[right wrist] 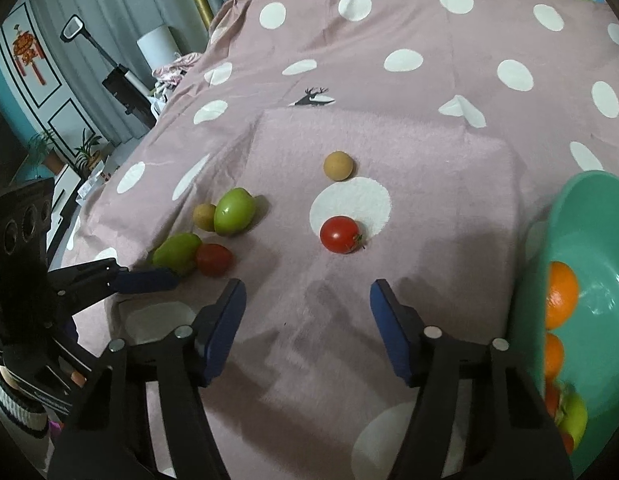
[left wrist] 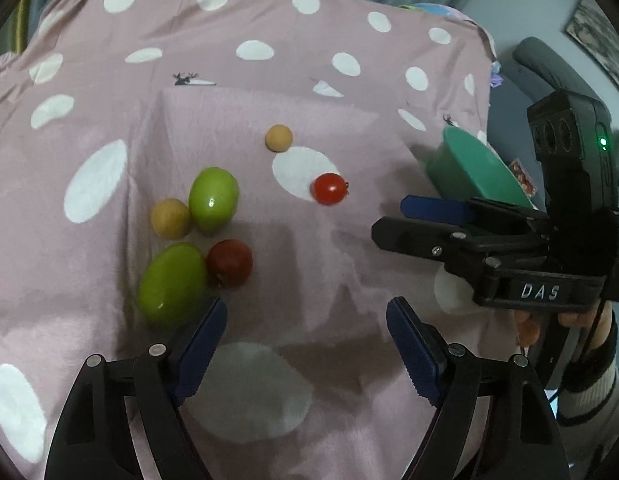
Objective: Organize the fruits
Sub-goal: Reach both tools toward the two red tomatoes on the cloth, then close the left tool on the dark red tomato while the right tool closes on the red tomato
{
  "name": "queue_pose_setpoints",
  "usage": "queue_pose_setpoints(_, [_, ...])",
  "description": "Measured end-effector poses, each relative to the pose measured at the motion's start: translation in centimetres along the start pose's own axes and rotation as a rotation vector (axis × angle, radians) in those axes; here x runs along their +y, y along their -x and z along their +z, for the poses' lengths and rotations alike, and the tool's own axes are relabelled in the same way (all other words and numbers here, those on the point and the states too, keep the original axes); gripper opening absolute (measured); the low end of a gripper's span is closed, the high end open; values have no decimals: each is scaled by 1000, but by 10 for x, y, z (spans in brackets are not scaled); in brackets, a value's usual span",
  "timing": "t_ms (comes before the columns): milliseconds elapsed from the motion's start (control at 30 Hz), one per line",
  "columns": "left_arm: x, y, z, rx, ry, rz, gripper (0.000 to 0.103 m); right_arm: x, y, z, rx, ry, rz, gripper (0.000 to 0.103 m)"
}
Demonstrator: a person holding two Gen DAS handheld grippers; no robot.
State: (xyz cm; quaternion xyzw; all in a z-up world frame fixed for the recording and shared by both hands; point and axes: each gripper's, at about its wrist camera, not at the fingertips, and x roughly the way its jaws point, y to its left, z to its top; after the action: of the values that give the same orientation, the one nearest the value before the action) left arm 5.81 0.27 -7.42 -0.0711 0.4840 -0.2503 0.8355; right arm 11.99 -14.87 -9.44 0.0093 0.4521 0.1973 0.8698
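Your left tongs stand wide apart, holding nothing, just above the pink polka-dot cloth that covers the worktop. Your right tongs are equally wide and hold nothing; in the left wrist view they show side-on at the right, near the green bowl.

The loose fruits lie on the cloth ahead of both tongs. On the left sits a tight cluster: a far green fruit touching a small yellow-brown fruit on its left, and nearer to you a second green fruit touching a dark red tomato on its right. The left finger of your left tongs sits just beside that near green fruit. Well apart from the cluster, toward the middle, a bright red cherry tomato rests at the edge of a white dot, and a tan round fruit lies just beyond it.

The bowl stands tilted at the right edge, with two oranges and a greenish fruit inside.
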Motion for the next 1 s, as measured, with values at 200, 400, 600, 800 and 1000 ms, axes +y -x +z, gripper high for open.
queue_pose_setpoints(200, [8,-13,8,3,26,57,82,0,-16,10,28,37,-3,58])
queue_pose_setpoints(400, [10,-19,14,7,2,67,82,-3,-34,20,58,64,-30,55])
queue_pose_setpoints(600, [16,-27,24,13,0,79,60,-5,-49,27,83,82,-53,50])
queue_pose_setpoints(800, [16,-35,27,10,-30,125,46,-10,-59,33,93,88,-70,44])
queue_pose_setpoints(1000, [22,-33,26,1,-27,127,37,-11,-63,38,103,102,-91,34])
